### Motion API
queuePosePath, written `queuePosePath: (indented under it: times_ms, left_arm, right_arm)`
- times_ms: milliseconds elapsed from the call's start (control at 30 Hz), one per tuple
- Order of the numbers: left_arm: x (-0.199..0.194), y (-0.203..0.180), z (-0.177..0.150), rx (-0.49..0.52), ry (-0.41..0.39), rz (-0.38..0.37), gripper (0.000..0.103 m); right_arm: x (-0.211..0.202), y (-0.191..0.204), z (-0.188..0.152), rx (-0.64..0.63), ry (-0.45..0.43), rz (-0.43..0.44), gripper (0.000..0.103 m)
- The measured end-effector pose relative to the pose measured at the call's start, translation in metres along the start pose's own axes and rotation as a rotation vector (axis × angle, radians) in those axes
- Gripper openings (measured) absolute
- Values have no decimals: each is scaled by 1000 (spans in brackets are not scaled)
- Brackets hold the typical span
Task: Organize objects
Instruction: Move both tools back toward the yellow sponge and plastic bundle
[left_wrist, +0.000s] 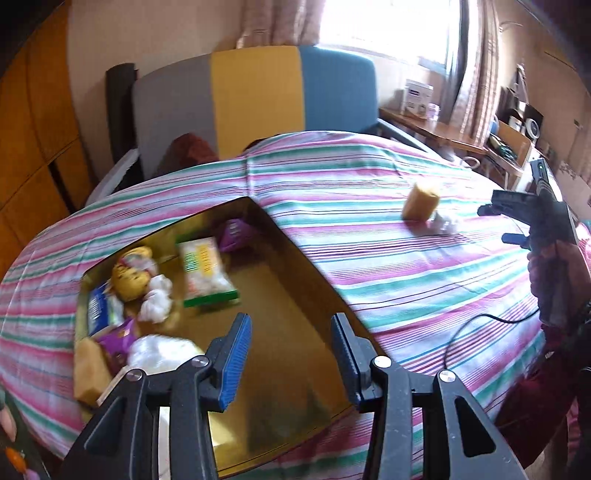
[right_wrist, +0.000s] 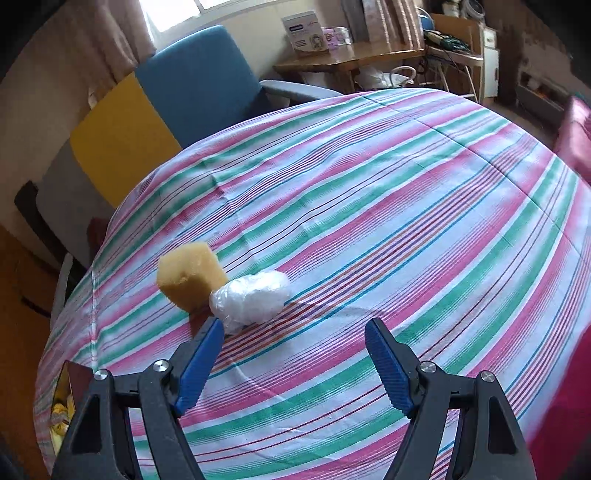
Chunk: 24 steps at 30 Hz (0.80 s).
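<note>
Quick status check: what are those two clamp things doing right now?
Left hand-held gripper open, empty, over the gold cardboard box. Right hand-held gripper open, empty, near the yellow sponge block and white crumpled plastic bag. Nothing in the way.

we've got a yellow sponge (right_wrist: 192, 278) standing on end on the striped cloth, crumpled clear plastic bag (right_wrist: 251, 299) touching its side, and off in the gold box (left_wrist: 295, 280) a green-edged snack packet (left_wrist: 207, 273), purple packets, white wads, another sponge, all jumbled
</note>
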<state>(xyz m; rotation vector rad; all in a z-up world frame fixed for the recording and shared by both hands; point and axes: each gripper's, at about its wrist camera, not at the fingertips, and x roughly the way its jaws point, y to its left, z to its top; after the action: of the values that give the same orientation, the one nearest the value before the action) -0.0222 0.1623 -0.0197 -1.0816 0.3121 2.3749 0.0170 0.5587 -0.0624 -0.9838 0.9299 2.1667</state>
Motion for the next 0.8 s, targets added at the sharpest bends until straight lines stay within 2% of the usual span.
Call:
queuePosePath:
  times_ms: [167, 467, 800]
  left_arm:
    - [9, -24, 2, 43, 17, -16, 45]
    - [17, -47, 11, 93, 30, -25, 45]
    - [51, -79, 50, 84, 81, -113, 61]
  right_arm:
    - [6, -13, 4, 84, 35, 17, 79]
    - [15, -4, -5, 41, 99, 38, 80]
    - [5, -23, -1, 144, 75, 87, 81]
